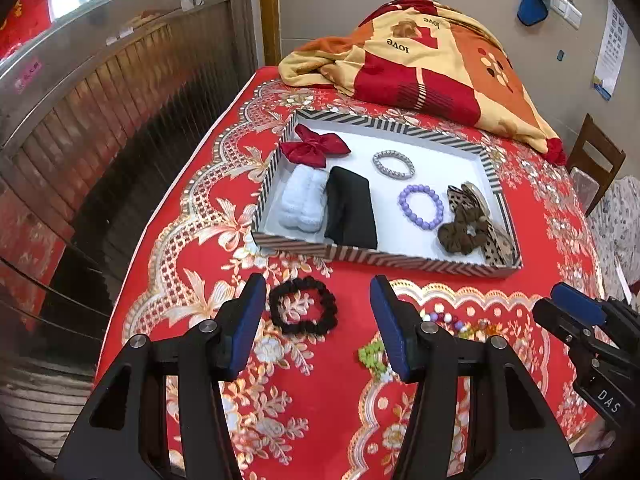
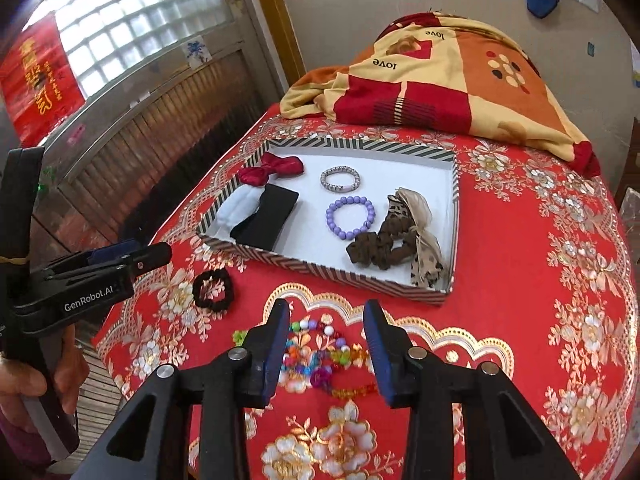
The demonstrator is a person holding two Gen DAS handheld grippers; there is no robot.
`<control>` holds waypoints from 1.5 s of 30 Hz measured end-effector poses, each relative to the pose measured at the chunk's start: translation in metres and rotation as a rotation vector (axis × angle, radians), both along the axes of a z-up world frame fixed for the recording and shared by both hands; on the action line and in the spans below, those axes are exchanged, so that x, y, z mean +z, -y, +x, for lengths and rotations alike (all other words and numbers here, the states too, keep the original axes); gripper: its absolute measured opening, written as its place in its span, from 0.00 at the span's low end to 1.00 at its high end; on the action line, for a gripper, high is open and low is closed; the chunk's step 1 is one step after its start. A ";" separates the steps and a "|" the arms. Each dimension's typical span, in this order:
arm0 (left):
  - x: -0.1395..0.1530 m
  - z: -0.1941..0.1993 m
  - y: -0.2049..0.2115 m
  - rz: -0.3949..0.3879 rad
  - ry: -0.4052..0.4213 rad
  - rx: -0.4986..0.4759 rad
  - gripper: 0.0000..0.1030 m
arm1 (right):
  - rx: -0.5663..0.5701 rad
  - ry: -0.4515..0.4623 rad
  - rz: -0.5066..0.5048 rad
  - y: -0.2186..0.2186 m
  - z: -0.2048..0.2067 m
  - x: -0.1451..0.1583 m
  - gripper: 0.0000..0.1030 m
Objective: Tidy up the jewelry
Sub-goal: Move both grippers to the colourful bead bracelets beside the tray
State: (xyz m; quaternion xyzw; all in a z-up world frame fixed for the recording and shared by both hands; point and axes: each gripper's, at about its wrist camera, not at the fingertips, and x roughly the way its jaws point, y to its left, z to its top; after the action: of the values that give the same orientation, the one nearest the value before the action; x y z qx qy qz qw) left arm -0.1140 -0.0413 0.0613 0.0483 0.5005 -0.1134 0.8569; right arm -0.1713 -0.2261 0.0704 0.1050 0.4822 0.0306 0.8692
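Left gripper [image 1: 318,320]: wide open, empty, over black bracelet [image 1: 303,311]; pinch one side. Right gripper [image 2: 326,344]: open, empty, above beads [image 2: 320,354]. Destination: tray [image 1: 384,258].

Bare tray [image 1: 486,160] floor beyond silver bracelet [image 1: 393,164]; blanket [image 1: 440,68] blocks behind.

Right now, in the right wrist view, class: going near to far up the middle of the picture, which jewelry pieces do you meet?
Multicoloured bead string on the cloth → purple bead bracelet in the striped tray → silver bracelet farther back in the tray.
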 end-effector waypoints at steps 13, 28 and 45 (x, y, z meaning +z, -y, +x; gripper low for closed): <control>0.002 -0.029 0.005 0.008 0.003 -0.005 0.52 | -0.009 -0.014 -0.012 0.009 -0.030 -0.001 0.35; -0.022 -0.030 -0.035 -0.022 -0.103 0.072 0.52 | -0.012 -0.116 -0.007 0.014 -0.041 -0.041 0.36; -0.067 -0.046 0.006 -0.089 -0.267 -0.158 0.53 | -0.021 -0.208 -0.049 0.028 -0.012 -0.092 0.36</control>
State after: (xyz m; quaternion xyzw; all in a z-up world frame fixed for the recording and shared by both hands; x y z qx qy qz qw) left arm -0.1605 -0.0477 -0.0061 0.0339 0.5991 -0.2077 0.7725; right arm -0.1829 -0.2543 -0.0217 0.0914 0.5691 -0.0015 0.8172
